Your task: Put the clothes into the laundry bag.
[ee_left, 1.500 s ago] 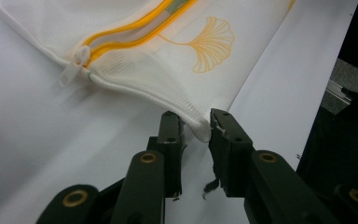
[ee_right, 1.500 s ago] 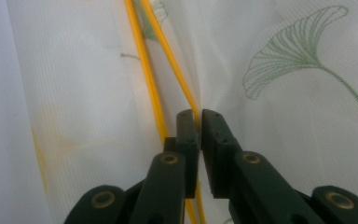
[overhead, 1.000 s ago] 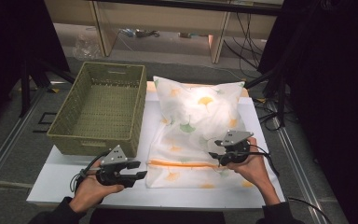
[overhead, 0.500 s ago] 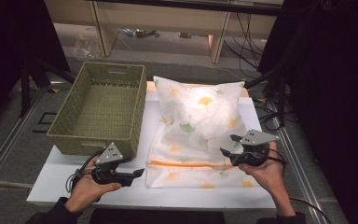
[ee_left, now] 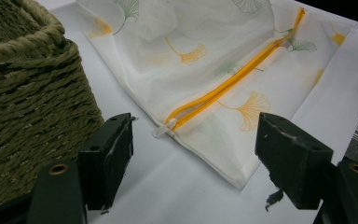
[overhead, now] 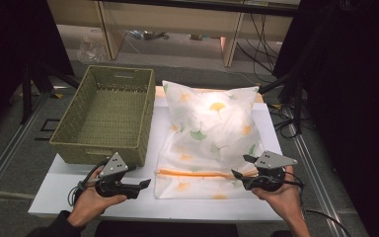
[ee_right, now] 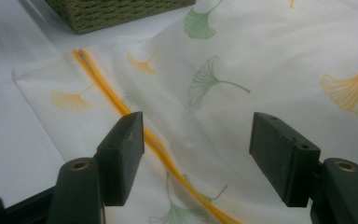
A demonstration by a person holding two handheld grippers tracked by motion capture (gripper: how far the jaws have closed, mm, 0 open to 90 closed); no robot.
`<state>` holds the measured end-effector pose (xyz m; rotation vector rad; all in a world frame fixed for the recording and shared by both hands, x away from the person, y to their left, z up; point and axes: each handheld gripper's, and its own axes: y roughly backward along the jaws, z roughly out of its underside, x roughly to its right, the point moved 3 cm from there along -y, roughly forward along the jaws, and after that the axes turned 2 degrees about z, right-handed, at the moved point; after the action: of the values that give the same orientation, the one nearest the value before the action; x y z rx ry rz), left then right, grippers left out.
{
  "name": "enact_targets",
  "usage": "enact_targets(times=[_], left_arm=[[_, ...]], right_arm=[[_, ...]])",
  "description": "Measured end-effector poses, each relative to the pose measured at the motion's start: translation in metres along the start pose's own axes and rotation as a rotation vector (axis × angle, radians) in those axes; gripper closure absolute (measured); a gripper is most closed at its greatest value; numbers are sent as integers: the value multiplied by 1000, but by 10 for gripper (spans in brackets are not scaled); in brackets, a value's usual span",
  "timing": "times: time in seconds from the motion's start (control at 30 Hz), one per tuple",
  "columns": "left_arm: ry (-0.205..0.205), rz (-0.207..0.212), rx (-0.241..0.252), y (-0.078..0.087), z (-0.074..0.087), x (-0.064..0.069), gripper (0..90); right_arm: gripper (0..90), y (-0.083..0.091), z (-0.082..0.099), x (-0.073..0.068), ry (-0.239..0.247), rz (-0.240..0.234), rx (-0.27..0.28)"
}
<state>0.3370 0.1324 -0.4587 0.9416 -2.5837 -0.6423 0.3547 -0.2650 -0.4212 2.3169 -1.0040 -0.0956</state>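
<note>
A white pillow (overhead: pixel 212 123) in a case printed with ginkgo leaves lies on the white table (overhead: pixel 54 177). An orange zipper (overhead: pixel 202 173) runs across the case's near end. My left gripper (overhead: pixel 143 185) rests by the case's near left corner, jaws open. In the left gripper view, the left gripper (ee_left: pixel 196 123) frames the zipper pull (ee_left: pixel 163 129) without touching it. My right gripper (overhead: pixel 241 166) hovers over the zipper's right end. The right gripper (ee_right: pixel 198 121) looks along the zipper (ee_right: pixel 107 88) with nothing pinched. Both pairs of jaws have just been opening.
An empty green woven basket (overhead: pixel 118 71) stands on the table's left half, close to the pillow and just beyond the left gripper; its wall (ee_left: pixel 28 93) rises beside the left jaw. Cables and shelving lie on the floor past the table.
The right gripper has moved right, from over the case's middle to its right side. Both grippers' jaws stand wider apart. The left hand has stayed put.
</note>
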Motion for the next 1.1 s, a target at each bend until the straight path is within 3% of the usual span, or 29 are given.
enact_targets(times=[0.13,0.27,0.33,0.37,0.4,0.43,0.47,0.53,0.63,0.8,0.97,1.0,1.1], left_arm=[[18,17,38,3,3,3,241],[34,20,68,8,7,7,202],[11,23,74,10,9,8,175],[9,17,75,11,10,10,154],[6,6,75,12,11,10,159],[6,6,80,12,12,11,155],[-1,3,75,15,14,11,157],[9,0,79,16,15,11,156],[-5,2,64,14,17,13,156],[-24,12,58,11,17,18,156],[-6,0,72,12,17,14,156],[-6,-1,72,13,17,14,157],[-8,-2,69,13,17,14,157]], right_arm=[[357,6,4,-9,2,-3,19],[265,11,11,-16,-45,-26,26],[267,11,17,-20,-97,-69,32],[266,12,20,-22,-118,-70,28],[259,13,24,-22,-103,-94,32],[255,15,28,-24,-118,-111,35],[236,17,31,-24,-140,-111,47],[211,20,37,-25,-133,-99,66],[212,21,43,-26,-185,-104,74],[211,19,43,-24,-171,-71,86],[223,20,42,-20,-161,-56,120],[222,21,41,-22,-187,-64,113],[222,21,41,-19,-161,-55,123]])
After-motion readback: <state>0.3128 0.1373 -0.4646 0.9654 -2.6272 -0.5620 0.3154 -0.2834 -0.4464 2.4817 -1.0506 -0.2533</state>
